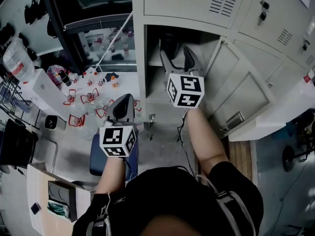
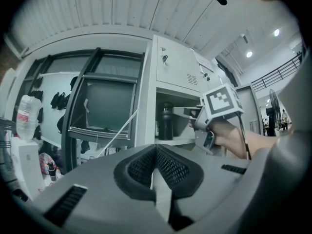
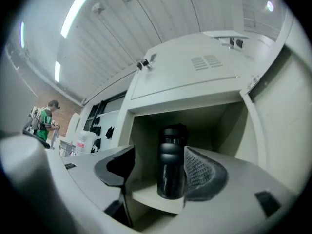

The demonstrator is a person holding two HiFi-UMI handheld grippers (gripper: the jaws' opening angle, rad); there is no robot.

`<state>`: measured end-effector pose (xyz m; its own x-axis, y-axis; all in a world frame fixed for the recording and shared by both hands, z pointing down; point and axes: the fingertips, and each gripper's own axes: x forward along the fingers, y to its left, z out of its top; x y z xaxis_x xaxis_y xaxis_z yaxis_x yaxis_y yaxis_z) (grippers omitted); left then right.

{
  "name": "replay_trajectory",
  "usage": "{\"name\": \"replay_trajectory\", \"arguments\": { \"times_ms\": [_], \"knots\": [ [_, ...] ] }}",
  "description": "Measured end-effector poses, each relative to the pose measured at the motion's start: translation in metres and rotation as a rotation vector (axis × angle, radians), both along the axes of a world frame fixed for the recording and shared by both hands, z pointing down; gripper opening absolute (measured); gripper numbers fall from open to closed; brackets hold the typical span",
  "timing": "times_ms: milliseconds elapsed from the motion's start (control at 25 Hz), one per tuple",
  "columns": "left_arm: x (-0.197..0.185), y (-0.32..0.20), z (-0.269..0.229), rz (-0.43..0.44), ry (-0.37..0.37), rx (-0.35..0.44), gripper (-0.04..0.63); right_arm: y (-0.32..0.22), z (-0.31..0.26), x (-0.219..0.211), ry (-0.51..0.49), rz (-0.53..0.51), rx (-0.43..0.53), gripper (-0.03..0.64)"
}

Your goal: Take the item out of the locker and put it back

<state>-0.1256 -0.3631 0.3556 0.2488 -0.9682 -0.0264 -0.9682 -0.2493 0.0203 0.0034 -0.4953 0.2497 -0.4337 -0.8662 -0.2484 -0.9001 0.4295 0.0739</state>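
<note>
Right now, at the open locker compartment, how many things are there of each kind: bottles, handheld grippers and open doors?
Black cylindrical bottle on the pale locker shelf: 1
Grey handheld grippers, left gripper and right gripper: 2
Open pale metal locker door: 1
Total: 4

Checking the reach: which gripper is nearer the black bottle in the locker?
Right. The right gripper reaches into the locker with the black bottle between its open jaws; the left gripper sits outside, back and to the left, jaws together.
</note>
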Motion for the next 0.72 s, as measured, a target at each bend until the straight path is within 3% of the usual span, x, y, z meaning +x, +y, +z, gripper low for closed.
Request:
{"name": "replay_trajectory", "arguments": {
  "times_ms": [120,400,720],
  "knots": [
    [0.008,0.000,0.001,0.016,0.001,-0.001,0.012,0.037,0.018,0.003,-0.007,-0.003,0.013,0.253],
    [0.028,0.002,0.006,0.071,0.000,-0.009,0.012,0.083,0.062,0.028,-0.083,0.012,-0.057,0.017],
    [0.053,0.009,-0.001,0.138,-0.020,0.012,0.012,0.098,0.104,0.042,-0.052,0.024,-0.160,0.014]
  ]
}}
